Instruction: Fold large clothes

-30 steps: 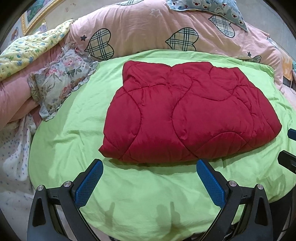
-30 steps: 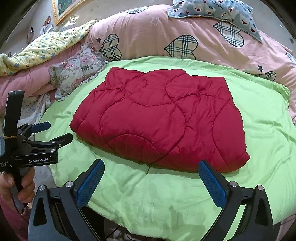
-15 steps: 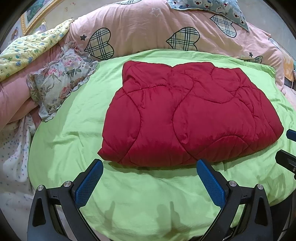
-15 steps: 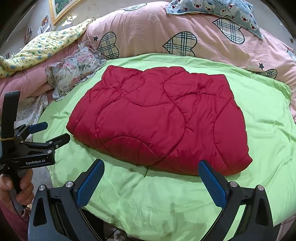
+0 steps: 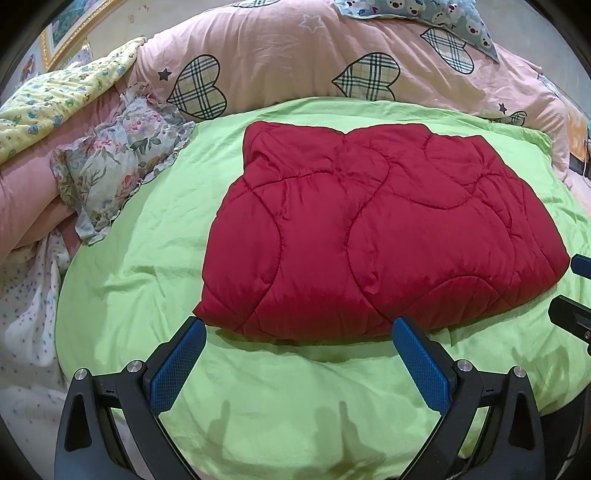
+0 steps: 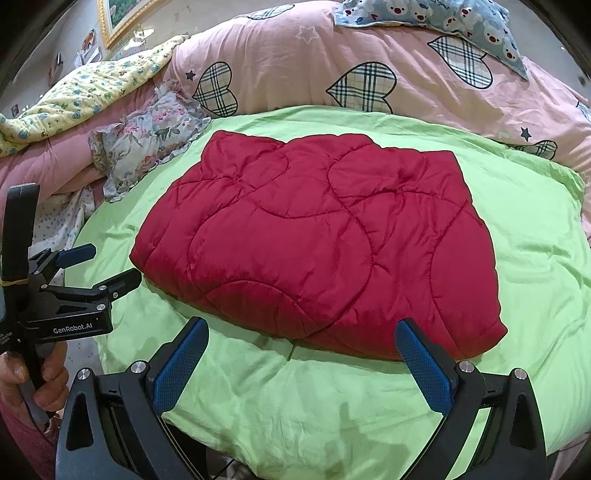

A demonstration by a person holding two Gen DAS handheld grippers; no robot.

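Note:
A red quilted garment (image 5: 373, 229) (image 6: 317, 240) lies folded into a thick rectangle on a lime green sheet (image 5: 280, 398) (image 6: 332, 402). My left gripper (image 5: 299, 328) hovers open just short of the garment's near edge, nothing between its blue pads. In the right wrist view my right gripper (image 6: 301, 330) is open too, close to the garment's near right corner and holding nothing. The left gripper (image 6: 99, 264) also shows there at the left edge, held by a hand (image 6: 33, 384), beside the garment's left corner. The right gripper's tips (image 5: 576, 291) peek in at the right of the left wrist view.
A pink duvet with plaid hearts (image 5: 332, 59) (image 6: 332, 62) banks up behind the sheet. A floral pillow (image 5: 118, 162) (image 6: 147, 147) and a yellow patterned quilt (image 5: 62, 99) lie at the left. A blue bear-print pillow (image 6: 436, 18) sits at the back right.
Both grippers have crept slightly forward toward the garment's near edge. Both stay open, and the garment has not moved.

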